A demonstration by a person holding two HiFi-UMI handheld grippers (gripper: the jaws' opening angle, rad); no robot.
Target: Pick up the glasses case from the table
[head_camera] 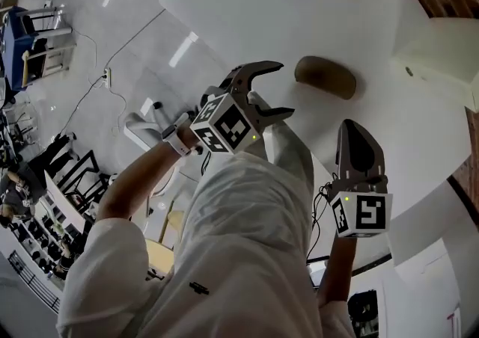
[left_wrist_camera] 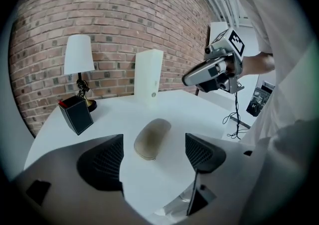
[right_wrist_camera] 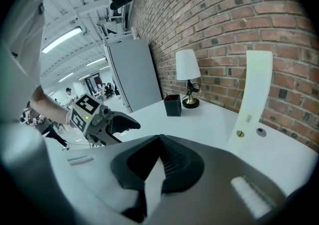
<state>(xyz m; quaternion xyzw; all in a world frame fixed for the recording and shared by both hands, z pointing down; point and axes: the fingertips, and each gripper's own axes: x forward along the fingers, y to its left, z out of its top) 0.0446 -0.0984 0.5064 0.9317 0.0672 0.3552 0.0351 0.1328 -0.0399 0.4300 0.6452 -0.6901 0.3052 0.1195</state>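
Observation:
The glasses case (head_camera: 325, 77) is a brown oval pouch lying flat on the round white table (head_camera: 247, 7). My left gripper (head_camera: 284, 88) is open, its jaws spread wide, just to the left of the case and pointing at it. In the left gripper view the case (left_wrist_camera: 152, 138) lies a little beyond the two dark pads (left_wrist_camera: 107, 157), untouched. My right gripper (head_camera: 353, 128) hangs below and right of the case with its jaws shut and nothing in them. In its own view the right gripper's (right_wrist_camera: 160, 142) jaws meet, and the left gripper (right_wrist_camera: 130, 125) shows at the left.
A white-shaded lamp (left_wrist_camera: 79, 62), a black box (left_wrist_camera: 76, 114) and an upright white panel (left_wrist_camera: 148, 74) stand at the table's far side by the brick wall. The table's near edge runs just under the left gripper. The right gripper (left_wrist_camera: 192, 78) hovers at the right.

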